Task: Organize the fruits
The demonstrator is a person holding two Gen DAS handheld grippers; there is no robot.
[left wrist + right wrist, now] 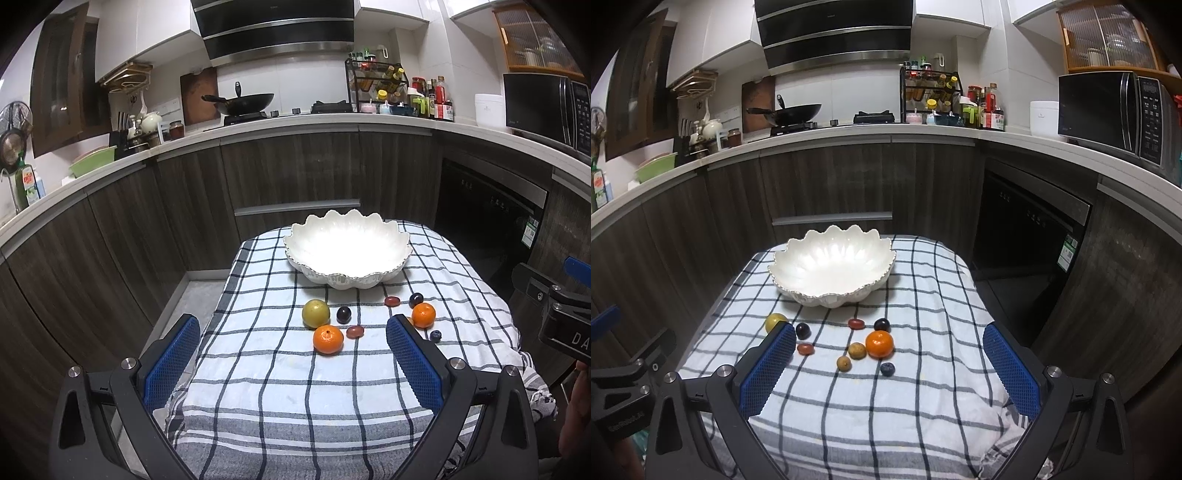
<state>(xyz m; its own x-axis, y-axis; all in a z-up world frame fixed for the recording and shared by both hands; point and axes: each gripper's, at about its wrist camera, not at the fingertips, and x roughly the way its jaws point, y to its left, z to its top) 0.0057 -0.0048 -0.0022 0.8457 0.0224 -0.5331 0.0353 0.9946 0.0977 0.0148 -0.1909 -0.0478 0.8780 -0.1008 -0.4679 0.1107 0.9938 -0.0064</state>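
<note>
Two grippers hover low over the near end of a table draped in a blue-and-white checked cloth (295,387), each with its blue-padded fingers spread wide and nothing between them. The left gripper (293,363) fills the bottom of the left wrist view; the right gripper (890,373) does the same in the right wrist view, and its black body also pokes in at the right edge of the left view, with part of a hand below it.

Just beyond the fingertips, in the middle of each frame, the fruit lies scattered on the cloth, untouched. In the left view a near orange (328,339) sits beside a reddish grape (355,331), with a yellow-green round fruit (316,314) and a dark plum (343,314) just behind. A second orange (423,315) lies to the right, a blueberry (436,335) near it, another dark plum (416,300) and a red grape (392,301) farther back. The right view adds two small brownish fruits (851,356) left of that orange.

Beyond the fruit stands a white scalloped bowl (347,229), empty, at the table's far end.

Farther off, at the top of both frames, dark wood cabinets run under a white counter carrying a black wok (243,101), a spice rack (376,83) and a microwave (1108,110).
</note>
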